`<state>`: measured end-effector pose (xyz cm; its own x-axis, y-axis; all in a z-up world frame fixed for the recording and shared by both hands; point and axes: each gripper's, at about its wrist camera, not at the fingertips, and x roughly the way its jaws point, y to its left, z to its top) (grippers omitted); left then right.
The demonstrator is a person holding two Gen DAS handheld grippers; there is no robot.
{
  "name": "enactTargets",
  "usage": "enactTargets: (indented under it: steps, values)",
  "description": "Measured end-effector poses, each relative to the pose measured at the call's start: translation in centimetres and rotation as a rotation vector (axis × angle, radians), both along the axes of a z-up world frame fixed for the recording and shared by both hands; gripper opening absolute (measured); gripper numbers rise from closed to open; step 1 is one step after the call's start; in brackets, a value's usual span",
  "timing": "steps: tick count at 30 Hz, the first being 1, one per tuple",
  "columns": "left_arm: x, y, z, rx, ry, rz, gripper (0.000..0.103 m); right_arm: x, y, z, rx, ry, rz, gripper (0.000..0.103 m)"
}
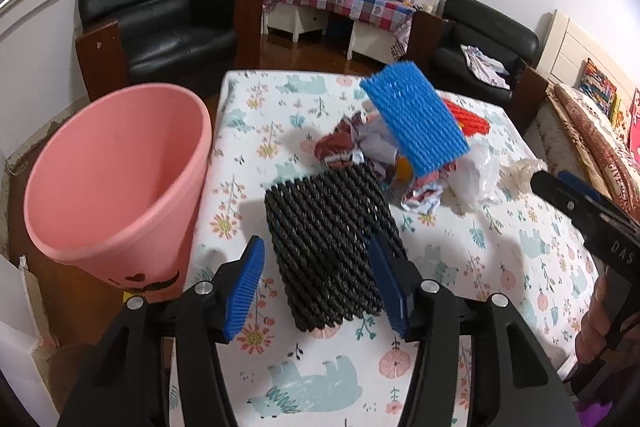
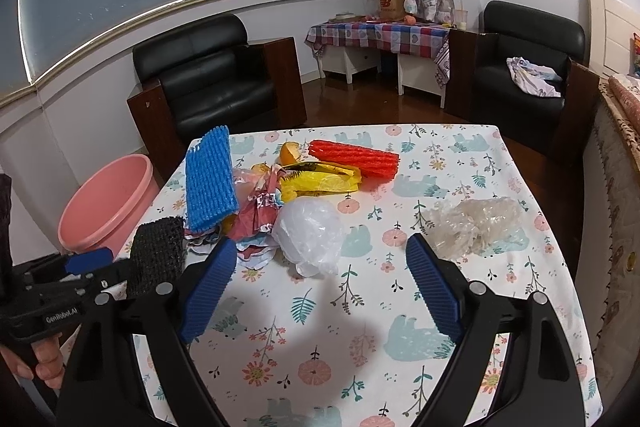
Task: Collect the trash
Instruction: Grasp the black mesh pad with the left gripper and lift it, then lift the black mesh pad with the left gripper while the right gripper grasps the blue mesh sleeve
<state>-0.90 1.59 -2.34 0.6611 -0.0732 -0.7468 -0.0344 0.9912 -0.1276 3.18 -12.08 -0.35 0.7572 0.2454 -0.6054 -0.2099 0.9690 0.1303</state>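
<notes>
A black foam net sleeve point(image 1: 332, 247) stands between the fingers of my left gripper point(image 1: 316, 287), whose jaws are open around it. Behind it lies a trash pile: a blue foam net point(image 1: 416, 123), a red foam net point(image 1: 472, 119), crumpled wrappers point(image 1: 340, 143) and a white plastic bag point(image 1: 476, 171). A pink bin point(image 1: 116, 183) stands left of the table. My right gripper point(image 2: 320, 283) is open and empty above the tablecloth, just in front of the white plastic bag point(image 2: 308, 231). The right view also shows the blue net point(image 2: 210, 179), red net point(image 2: 356, 157), yellow wrapper point(image 2: 316, 181), clear crumpled plastic point(image 2: 476, 223) and black sleeve point(image 2: 158, 255).
The table has a floral animal-print cloth point(image 2: 360, 327). Black armchairs point(image 2: 208, 79) stand behind it, with a checked-cloth side table point(image 2: 376, 31) at the back. A bed edge point(image 2: 616, 187) runs along the right. The pink bin also shows in the right view point(image 2: 108, 203).
</notes>
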Motion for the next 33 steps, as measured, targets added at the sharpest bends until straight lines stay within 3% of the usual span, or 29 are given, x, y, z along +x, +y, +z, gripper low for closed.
enactTargets:
  steps: [10, 12, 17, 33]
  values:
    - [1.1, -0.3, -2.7, 0.01, 0.093, 0.009, 0.055, -0.3, 0.1, -0.2, 0.022, -0.005, 0.029, 0.087]
    - [1.3, -0.1, -3.2, 0.002, 0.104, 0.013, 0.046, -0.3, 0.0, -0.2, 0.029, -0.007, 0.038, 0.087]
    - [1.2, 0.0, -3.0, -0.007, 0.077, 0.005, 0.013, -0.3, 0.4, 0.0, 0.044, -0.016, 0.079, 0.082]
    - [-1.0, 1.1, 0.3, -0.013, -0.044, -0.026, 0.01, 3.1, 4.6, 0.5, 0.073, 0.002, 0.213, 0.067]
